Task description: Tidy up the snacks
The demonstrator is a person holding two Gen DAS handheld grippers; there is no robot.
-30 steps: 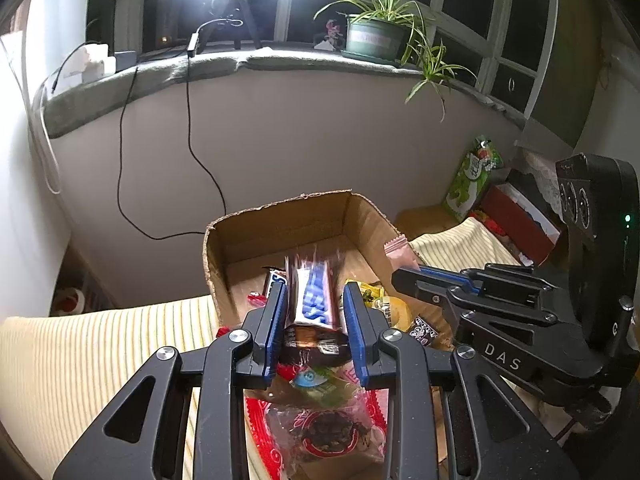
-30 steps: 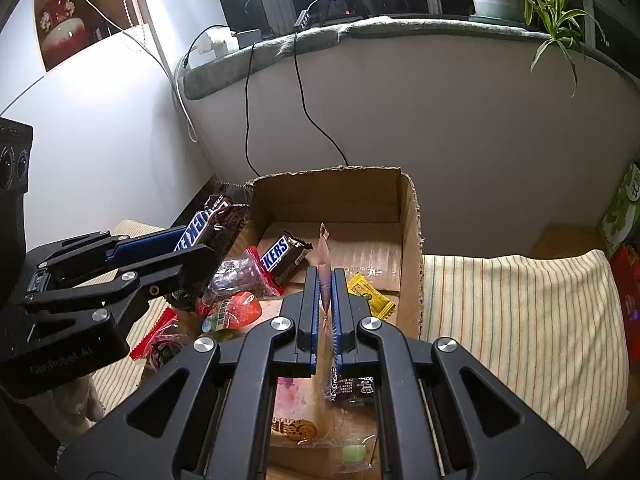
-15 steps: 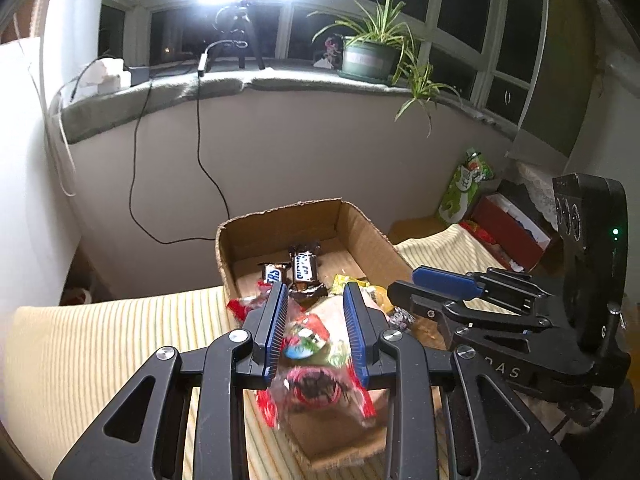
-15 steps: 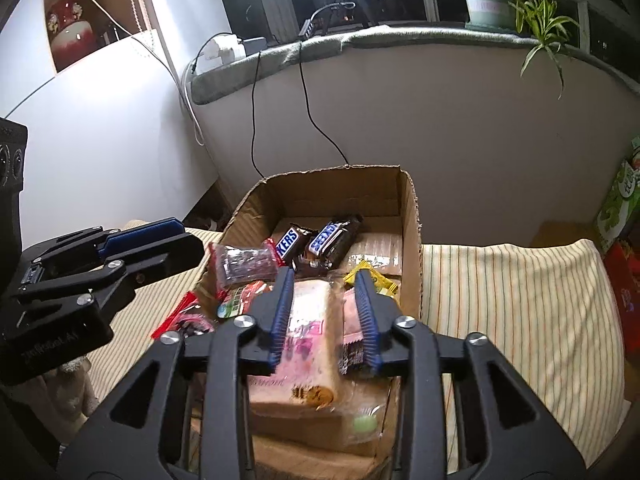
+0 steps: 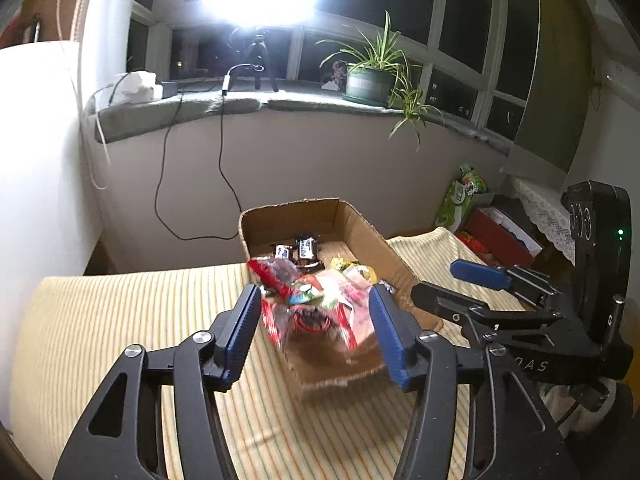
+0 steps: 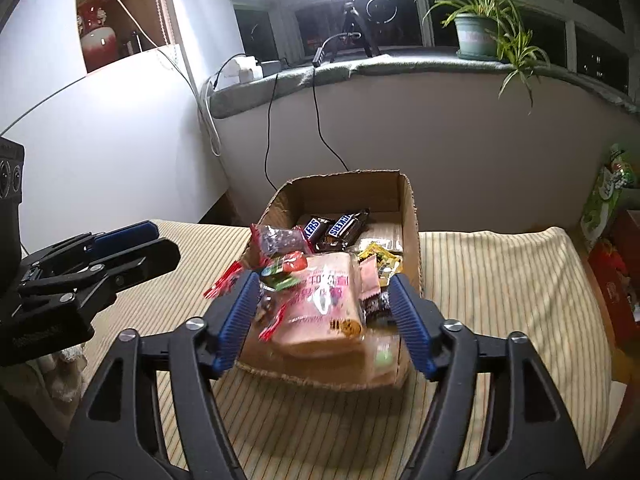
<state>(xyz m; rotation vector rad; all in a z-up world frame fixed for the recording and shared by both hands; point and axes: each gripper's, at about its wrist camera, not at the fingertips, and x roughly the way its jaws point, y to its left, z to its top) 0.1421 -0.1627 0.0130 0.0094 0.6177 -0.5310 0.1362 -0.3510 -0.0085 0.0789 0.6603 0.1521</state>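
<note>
Striped, ribbed yellow cloth (image 6: pixel 500 280) underneath, bare at both sides. Left gripper (image 5: pixel 314 334): ridged blue pads opening, nothing pinched, crinkly red packet (image 5: pixel 308 320) beyond them. Ragged-rimmed cardboard box (image 6: pixel 412 216) in the middle, heaped with glossy snacks (image 6: pixel 320 280), two chocolate bars (image 6: pixel 336 230) at its back. Right gripper (image 6: pixel 324 320): jaws opening, empty.

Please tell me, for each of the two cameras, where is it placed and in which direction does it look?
Left wrist: on the left claw, looking forward and down at the cardboard box; right claw at right edge.
Right wrist: on the right claw, looking forward and down into the box; left claw at left.
Shared: box, snacks, striped cloth, windowsill plant.
</note>
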